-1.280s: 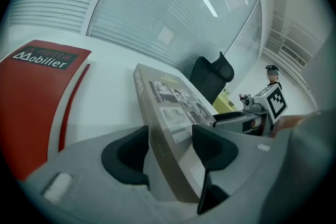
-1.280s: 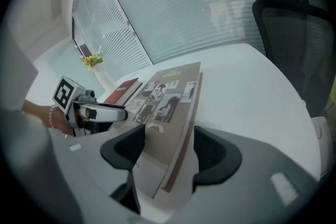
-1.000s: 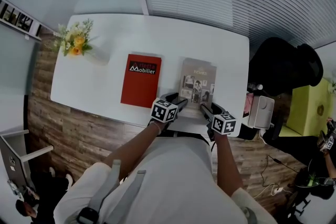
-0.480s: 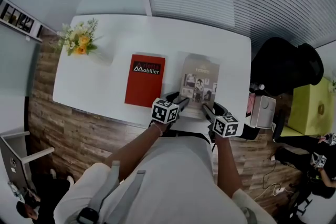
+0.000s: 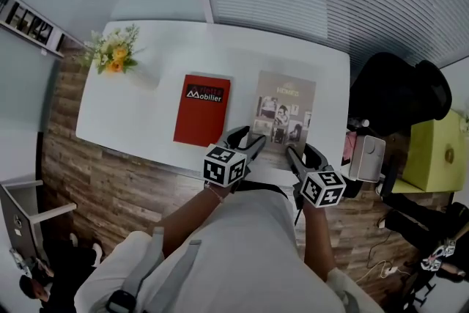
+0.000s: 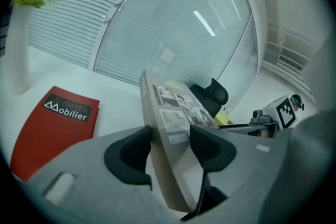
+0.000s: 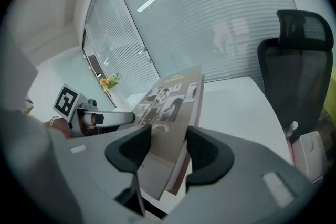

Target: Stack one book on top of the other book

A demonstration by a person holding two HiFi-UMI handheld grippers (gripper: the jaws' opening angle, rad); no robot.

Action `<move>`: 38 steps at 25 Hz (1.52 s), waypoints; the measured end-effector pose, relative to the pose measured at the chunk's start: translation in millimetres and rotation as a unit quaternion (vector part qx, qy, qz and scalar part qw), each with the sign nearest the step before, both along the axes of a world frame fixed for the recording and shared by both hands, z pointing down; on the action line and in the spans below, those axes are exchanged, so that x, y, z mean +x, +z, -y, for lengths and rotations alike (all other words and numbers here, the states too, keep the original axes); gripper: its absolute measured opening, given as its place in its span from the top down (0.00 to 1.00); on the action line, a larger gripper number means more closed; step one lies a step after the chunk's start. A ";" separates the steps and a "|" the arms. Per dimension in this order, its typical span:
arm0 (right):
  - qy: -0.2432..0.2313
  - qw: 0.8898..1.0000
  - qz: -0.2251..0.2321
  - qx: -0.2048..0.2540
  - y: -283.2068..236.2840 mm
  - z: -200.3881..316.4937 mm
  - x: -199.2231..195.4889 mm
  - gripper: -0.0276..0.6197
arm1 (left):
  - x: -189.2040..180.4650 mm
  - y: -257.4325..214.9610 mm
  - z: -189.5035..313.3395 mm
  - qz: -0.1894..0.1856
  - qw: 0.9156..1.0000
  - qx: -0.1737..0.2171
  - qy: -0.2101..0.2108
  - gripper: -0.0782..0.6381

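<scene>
Books: two. Fingers of left gripper (image 6: pixel 170 140) and right gripper (image 7: pixel 169 141) grip the grey book (image 5: pixel 286 108). Red book (image 5: pixel 201 112) lies on worktop (image 5: pixel 143 121); the right gripper view shows only the grey book.

2 books at the white table (image 5: pixel 146 121). The red book (image 5: pixel 201 111) lies flat, cover up, with a black label reading "Mobilier" at its far end. It sits mid-table, close to the near edge. The grey book (image 5: pixel 284 112) is just to its right, not touching, with a collage of black-and-white photos on the cover. It's tilted, near end raised off the tabletop, pinched at its 2 near corners by the left gripper (image 5: pixel 251 144) and right gripper (image 5: pixel 294 155).
</scene>
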State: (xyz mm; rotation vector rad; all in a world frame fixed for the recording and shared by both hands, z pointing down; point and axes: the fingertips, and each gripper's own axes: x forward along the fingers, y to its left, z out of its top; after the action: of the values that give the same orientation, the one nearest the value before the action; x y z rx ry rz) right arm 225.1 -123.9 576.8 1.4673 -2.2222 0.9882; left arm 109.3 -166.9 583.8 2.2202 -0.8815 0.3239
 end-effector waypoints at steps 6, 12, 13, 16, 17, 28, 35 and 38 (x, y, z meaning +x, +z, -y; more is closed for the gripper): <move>-0.005 1.000 0.007 0.019 -23.2 -2.1 7.4 0.63 | 6.8 -26.6 -1.8 0.010 1.000 0.022 -0.014 0.56; -0.013 0.999 0.011 0.027 -32.7 -8.4 22.5 0.63 | 21.1 -38.2 -10.3 0.016 0.999 0.034 -0.022 0.56; -0.014 0.999 0.012 0.028 -34.0 -10.1 24.5 0.62 | 23.2 -39.7 -12.0 0.017 0.999 0.035 -0.023 0.56; -0.016 0.999 0.016 0.030 -37.7 -14.6 31.3 0.63 | 29.8 -44.3 -16.6 0.020 0.999 0.039 -0.024 0.56; -0.017 0.999 0.016 0.031 -38.9 -16.4 33.9 0.63 | 32.4 -45.8 -18.5 0.021 0.999 0.040 -0.024 0.56; -0.025 0.999 0.025 0.035 -44.8 -28.3 40.3 0.63 | 38.1 -54.6 -31.8 0.030 0.998 0.052 -0.033 0.55; -0.030 0.999 0.022 0.039 -44.4 -25.9 23.2 0.63 | 21.0 -53.3 -30.8 0.030 0.997 0.054 -0.035 0.55; -0.027 0.999 0.024 0.040 -43.1 -21.8 8.5 0.63 | 6.6 -52.9 -25.3 0.031 0.997 0.056 -0.032 0.55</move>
State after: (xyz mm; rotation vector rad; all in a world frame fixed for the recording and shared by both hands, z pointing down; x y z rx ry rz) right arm 233.6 -102.1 533.6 1.4222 -2.3468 0.9368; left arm 115.9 -141.6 530.9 2.2895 -1.0241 0.3206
